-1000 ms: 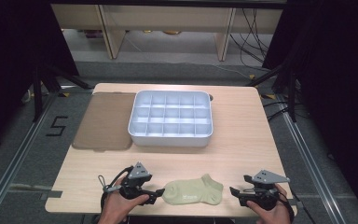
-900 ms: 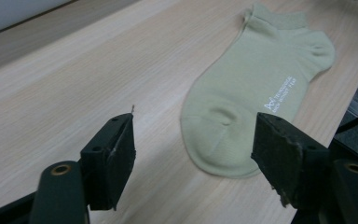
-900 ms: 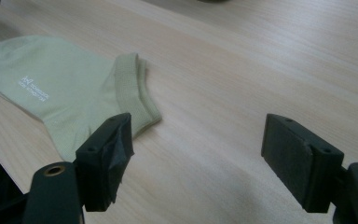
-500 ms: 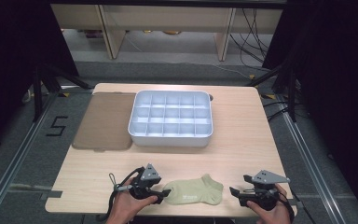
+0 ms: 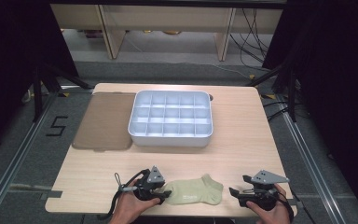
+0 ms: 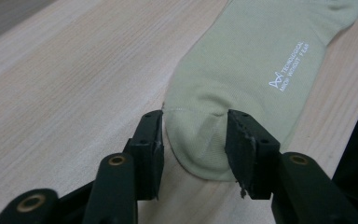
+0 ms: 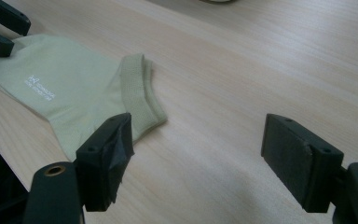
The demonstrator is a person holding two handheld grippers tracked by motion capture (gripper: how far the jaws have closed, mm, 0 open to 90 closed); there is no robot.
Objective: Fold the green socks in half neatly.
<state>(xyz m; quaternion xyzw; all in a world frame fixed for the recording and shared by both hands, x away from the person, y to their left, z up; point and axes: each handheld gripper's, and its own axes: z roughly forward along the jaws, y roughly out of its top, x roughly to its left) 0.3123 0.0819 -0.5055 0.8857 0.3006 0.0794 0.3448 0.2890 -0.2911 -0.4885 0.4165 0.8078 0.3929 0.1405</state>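
Sock (image 5: pixel 195 192), soft, light and limp at the lower middle of the table (image 5: pixel 242 140), bunches at its toe between the just-closing left gripper (image 6: pixel 193 140); right gripper (image 7: pixel 205 154) gapes empty nearby.

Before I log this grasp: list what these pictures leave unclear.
- Left gripper view: whether the pads press the sock toe; it bunches between the closing jaws.
- Sock's white print: too small, high view.
- Right gripper view: sock's near edge hidden behind one jaw.
- Tray cells' floors: walls partly hide them.
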